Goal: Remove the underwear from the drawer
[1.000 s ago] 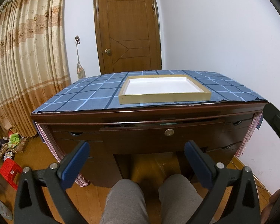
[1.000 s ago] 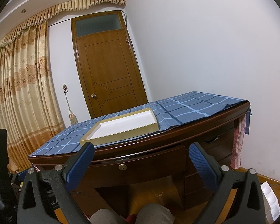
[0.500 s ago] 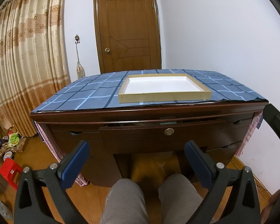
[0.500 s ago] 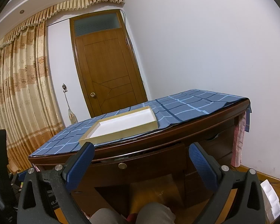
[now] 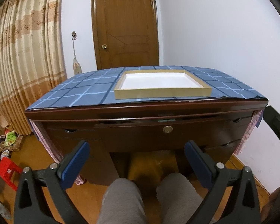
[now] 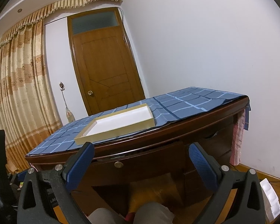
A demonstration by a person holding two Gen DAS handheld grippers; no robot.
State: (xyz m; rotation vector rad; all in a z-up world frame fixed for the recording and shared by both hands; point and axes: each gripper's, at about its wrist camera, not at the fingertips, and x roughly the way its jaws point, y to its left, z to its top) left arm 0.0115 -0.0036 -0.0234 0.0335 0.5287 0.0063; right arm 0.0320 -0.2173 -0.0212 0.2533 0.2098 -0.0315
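Drawer (image 5: 158,130): ahead of left tool (image 5: 136,160), barely ajar.
Tools: both spread, empty; right tool (image 6: 140,165).
Underwear: unseen; prob. soft, light; pinch a fold.

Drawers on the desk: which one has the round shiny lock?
The wide middle drawer, with a brass lock. The side drawers only have scooped finger pulls.

One desk (image 5: 121,110), one tray (image 5: 162,93), one checked cloth (image 5: 80,93), one door (image 5: 125,24), two tongs.
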